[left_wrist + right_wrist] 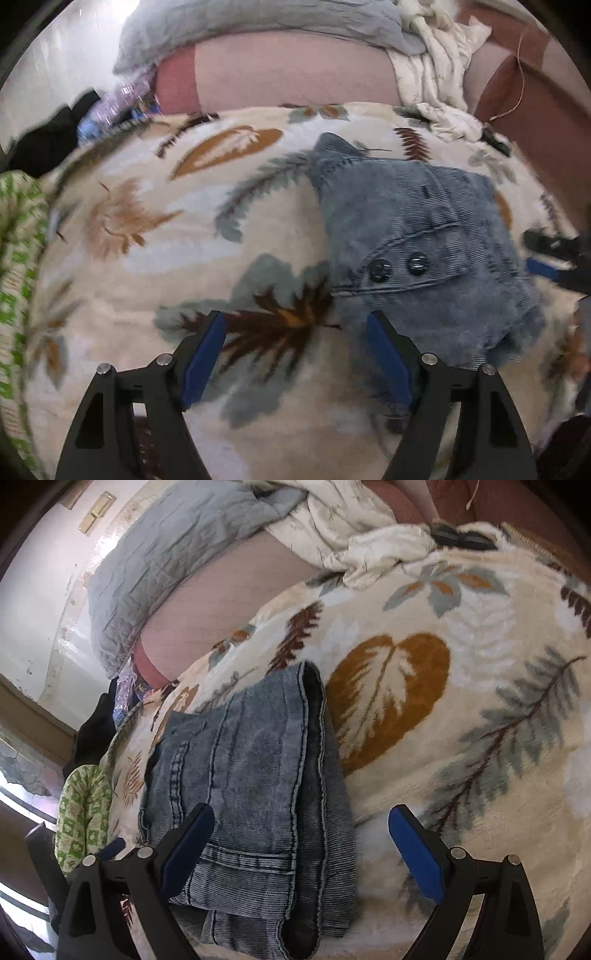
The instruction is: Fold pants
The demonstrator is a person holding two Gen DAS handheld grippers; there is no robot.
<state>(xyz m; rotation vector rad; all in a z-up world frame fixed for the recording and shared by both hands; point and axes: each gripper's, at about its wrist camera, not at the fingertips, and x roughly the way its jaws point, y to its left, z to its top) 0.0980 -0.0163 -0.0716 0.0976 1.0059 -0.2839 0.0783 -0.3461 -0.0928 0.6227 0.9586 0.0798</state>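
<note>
The blue denim pants (417,240) lie folded into a compact bundle on a cream leaf-print blanket (155,229); two dark buttons show on a pocket flap. My left gripper (295,354) is open and empty, hovering over the blanket at the bundle's near left edge. In the right wrist view the pants (258,775) lie as a folded stack with hems toward the far end. My right gripper (301,849) is open and empty, its jaws straddling the near end of the stack. The right gripper's tip also shows in the left wrist view (554,254) at the right edge.
A grey quilted pillow (258,22) and crumpled white cloth (439,62) lie at the back on a pink sheet (288,74). A green patterned cloth (85,812) hangs at the blanket's left edge. Dark clothes and a plastic bag (114,107) sit at the far left.
</note>
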